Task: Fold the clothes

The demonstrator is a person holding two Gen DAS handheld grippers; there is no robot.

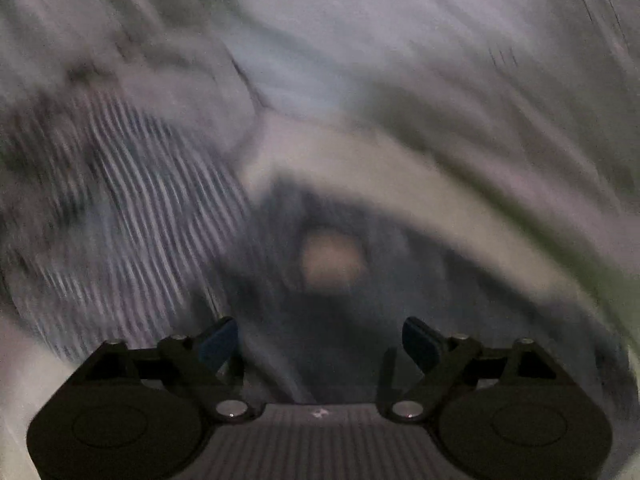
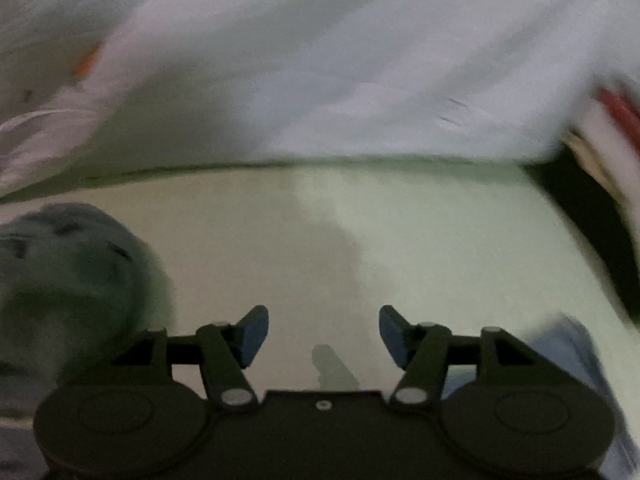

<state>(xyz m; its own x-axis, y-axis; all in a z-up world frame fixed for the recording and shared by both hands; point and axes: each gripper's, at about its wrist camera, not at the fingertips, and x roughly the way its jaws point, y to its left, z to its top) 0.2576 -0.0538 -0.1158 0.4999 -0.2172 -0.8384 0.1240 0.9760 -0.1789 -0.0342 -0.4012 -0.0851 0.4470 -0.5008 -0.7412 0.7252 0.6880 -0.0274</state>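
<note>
The left wrist view is blurred by motion. My left gripper is open and empty, just above a dark grey-blue garment with a pale round patch. A striped garment lies to its left. White cloth fills the far side. My right gripper is open and empty over a pale bare surface. A grey-blue bunched garment lies at its left. A large white cloth lies beyond it.
A pale band, perhaps a hem or an edge, curves across the left wrist view. In the right wrist view a red and white item sits at the far right, an orange spot at the upper left, and light blue cloth at the lower right.
</note>
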